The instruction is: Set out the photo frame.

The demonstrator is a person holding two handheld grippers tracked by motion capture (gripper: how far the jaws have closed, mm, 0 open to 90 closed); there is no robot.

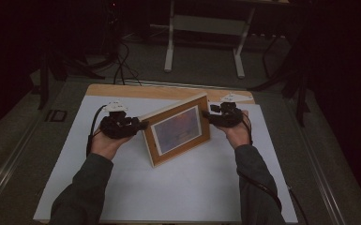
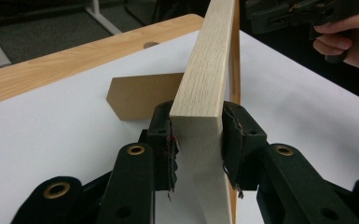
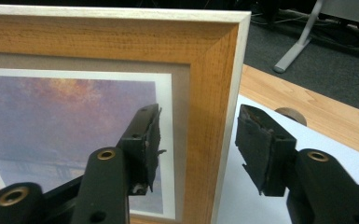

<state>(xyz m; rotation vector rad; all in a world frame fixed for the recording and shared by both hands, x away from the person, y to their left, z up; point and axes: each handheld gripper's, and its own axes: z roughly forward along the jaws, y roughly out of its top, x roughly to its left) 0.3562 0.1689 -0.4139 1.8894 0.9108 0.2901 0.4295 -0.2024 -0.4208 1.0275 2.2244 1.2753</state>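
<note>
A wooden picture frame [image 1: 178, 133] with a purple-orange print stands tilted back on the white sheet [image 1: 192, 192]. My left gripper [image 1: 143, 125] is at its left edge. In the left gripper view it [image 2: 198, 144] is shut on the frame's pale side edge [image 2: 205, 79], both pads pressing it. My right gripper [image 1: 205, 114] is at the frame's upper right corner. In the right gripper view it [image 3: 200, 133] is open and straddles the frame's right border [image 3: 210, 84], one jaw before the glass and the other behind, with a gap.
The frame's brown cardboard stand [image 2: 140, 95] rests on the sheet behind it. The wooden tabletop [image 1: 122, 90] shows along the far edge. Beyond it on the floor are another table's white legs [image 1: 169, 51] and cables [image 1: 121, 63].
</note>
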